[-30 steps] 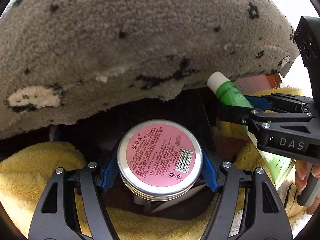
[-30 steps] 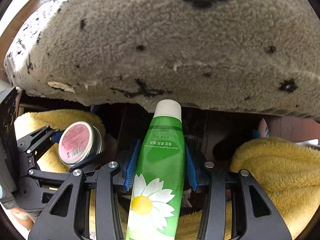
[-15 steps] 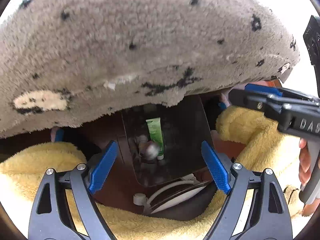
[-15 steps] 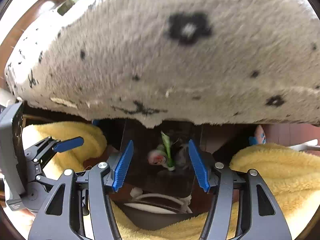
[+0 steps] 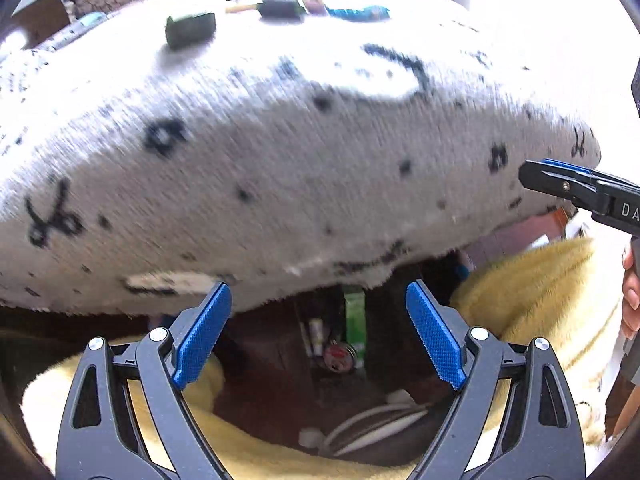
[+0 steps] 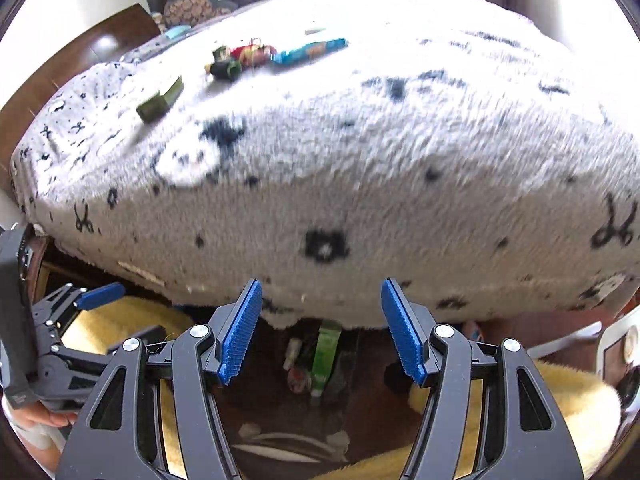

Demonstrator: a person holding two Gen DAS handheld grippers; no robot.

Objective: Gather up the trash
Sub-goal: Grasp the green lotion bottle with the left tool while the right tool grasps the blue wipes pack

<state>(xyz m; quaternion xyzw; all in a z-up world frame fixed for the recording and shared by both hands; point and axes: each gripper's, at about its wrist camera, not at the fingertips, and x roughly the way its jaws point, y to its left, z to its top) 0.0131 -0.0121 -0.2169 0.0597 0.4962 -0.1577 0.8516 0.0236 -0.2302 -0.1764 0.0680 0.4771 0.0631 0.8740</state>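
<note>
Both grippers are empty. The left gripper [image 5: 318, 334] has its blue pads spread wide, with nothing between them; its jaws have just been opening. The right gripper [image 6: 320, 328] also stands apart and holds nothing, and its jaws have likewise just been opening. We see the right gripper again at the right edge of the left wrist view, and the left gripper at the left edge of the right wrist view, so the two work side by side.

Directly beyond and below the pads lies a dark bin [image 5: 272, 360], set between yellow fleece [image 5: 532, 292] on the left and right. In it rest a round tin with a pink label [image 5: 339, 358] and a green tube [image 5: 355, 320], the tin touching the near end of the tube. A small pale stick lies just left of them; we cannot identify it. Both items are clear of the pads, so we judge this part of the collection done.

Farther out, a grey patterned blanket [image 6: 360, 160] covers a bed that fills the upper view. On its far side, trash remains: a dark green box [image 6: 160, 100], a dark cylindrical item [image 6: 226, 68], a red and yellow wrapper [image 6: 252, 54] and a blue wrapper [image 6: 310, 51]. These lie near each other and well apart from the bin.

We judge the task partly complete. At least four items await pickup and transfer to the bin.
</note>
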